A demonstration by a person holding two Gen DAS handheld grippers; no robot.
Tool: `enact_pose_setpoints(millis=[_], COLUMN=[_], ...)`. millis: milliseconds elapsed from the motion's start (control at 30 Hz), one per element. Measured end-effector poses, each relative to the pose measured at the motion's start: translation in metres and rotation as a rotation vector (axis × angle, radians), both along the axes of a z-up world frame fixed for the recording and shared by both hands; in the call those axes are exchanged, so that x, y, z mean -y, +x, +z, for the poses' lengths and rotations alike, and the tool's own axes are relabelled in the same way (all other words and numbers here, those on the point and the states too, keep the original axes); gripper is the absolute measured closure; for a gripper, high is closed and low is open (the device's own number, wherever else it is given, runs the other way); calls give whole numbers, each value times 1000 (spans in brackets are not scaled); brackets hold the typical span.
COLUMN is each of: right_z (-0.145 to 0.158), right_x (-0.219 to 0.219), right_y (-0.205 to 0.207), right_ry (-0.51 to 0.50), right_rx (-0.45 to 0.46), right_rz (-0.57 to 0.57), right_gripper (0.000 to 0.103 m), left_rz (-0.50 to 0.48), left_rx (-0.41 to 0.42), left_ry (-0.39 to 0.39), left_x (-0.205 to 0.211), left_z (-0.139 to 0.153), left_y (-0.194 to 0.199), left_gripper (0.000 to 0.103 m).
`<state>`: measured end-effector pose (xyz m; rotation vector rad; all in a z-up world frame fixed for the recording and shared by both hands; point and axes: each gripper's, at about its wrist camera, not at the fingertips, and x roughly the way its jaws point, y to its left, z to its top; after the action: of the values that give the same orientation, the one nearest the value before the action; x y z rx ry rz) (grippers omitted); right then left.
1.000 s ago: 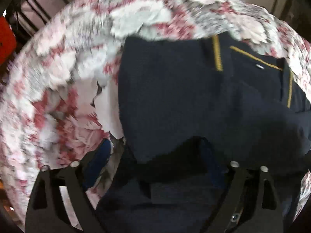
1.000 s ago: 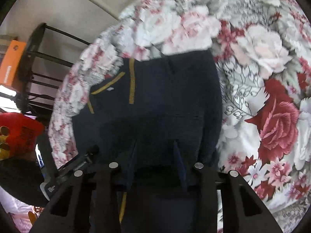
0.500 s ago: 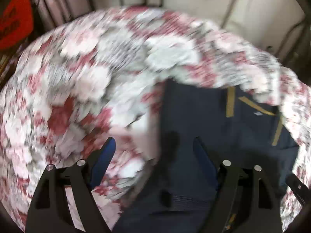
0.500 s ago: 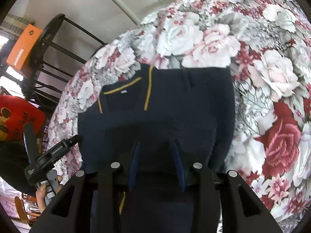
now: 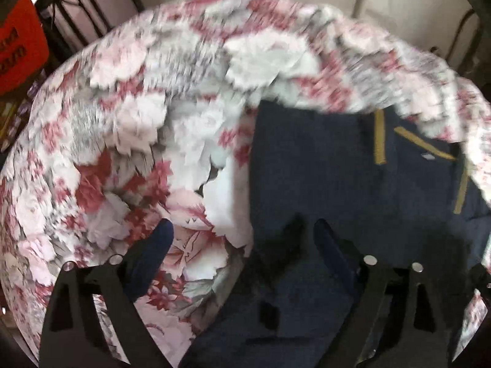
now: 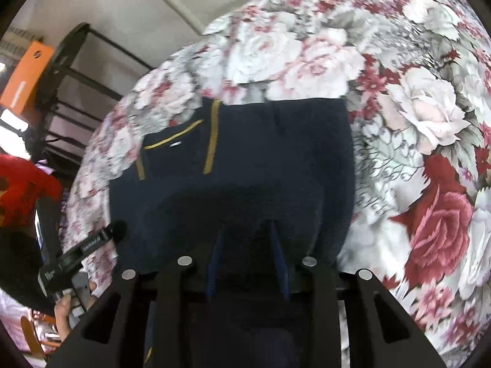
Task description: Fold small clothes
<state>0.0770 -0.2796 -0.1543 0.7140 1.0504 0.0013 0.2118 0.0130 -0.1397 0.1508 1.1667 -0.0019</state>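
Note:
A navy garment (image 5: 322, 165) with mustard-yellow trim (image 5: 379, 138) lies partly folded on the flowered cloth (image 5: 129, 116). My left gripper (image 5: 241, 230) hovers over its left edge with jaws opening wide and nothing pinched. One fingertip (image 5: 162, 230) is above the flowers, the other above the navy fabric. In the right wrist view the navy garment (image 6: 276, 159) runs up into my right gripper (image 6: 247, 242), which is shut on a bunched near fold. The left gripper (image 6: 83, 251) shows there at the garment's left side, held by a hand (image 6: 64, 309).
The flowered cloth (image 6: 414, 107) covers the whole work surface and drops off at its far edge. Behind it stand a black metal rack (image 6: 70, 70) with an orange box (image 6: 24, 76), a pale wall, and a red object (image 5: 18, 46) at far left.
My left gripper has let the navy fabric go, risen and shifted left, so one finger now hangs over the flowered cloth. The right gripper keeps its hold and has barely moved.

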Motion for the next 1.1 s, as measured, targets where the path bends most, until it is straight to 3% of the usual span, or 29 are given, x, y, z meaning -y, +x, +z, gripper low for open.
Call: enact_pose_setpoints(millis=[100, 233, 267, 433, 567, 633, 700, 767, 833, 867, 933, 1100], right_z=[7, -16, -19, -4, 20, 25, 25, 10, -5, -7, 0, 34], right_x=[-15, -31, -32, -36, -55, -66, -82, -102, -118, -129, -136, -144], right_y=[-8, -7, -6, -12, -31, -40, -49, -55, -60, -63, -65, -80], right_ry=[-9, -66, -63, -94, -121, -136, -153, -176, -242, -316, -368, -304], right_rx=[1, -109, -116, -100, -69, -65, -93, -189, -246, -234, -223, -130], right_rz=[63, 152, 157, 141, 205, 238, 286, 354, 413, 445, 440, 367], right_gripper=[64, 63, 63, 63, 61, 61, 58, 50, 49, 49, 49, 49], left_rz=[-67, -126, -126, -106, -151, -175, -210, -233, -228, -216, -170, -164], left_rx=[7, -102, -101, -74, -57, -100, -214, -297, -303, -316, -346, -294], left_ry=[-6, 180, 186, 134, 108, 138, 159, 179, 145, 120, 70, 96], left_x=[11, 21, 21, 14, 11, 13, 11, 9, 3, -1, -14, -24], left_z=[10, -37, -45, -21, -1, -7, -26, -47, -50, -48, -39, -8], left_y=[-14, -19, -22, -37, -58, -68, -75, -85, -94, -95, -101, -124], left_gripper=[13, 7, 4, 5, 5, 5, 5, 4, 4, 4, 4, 5])
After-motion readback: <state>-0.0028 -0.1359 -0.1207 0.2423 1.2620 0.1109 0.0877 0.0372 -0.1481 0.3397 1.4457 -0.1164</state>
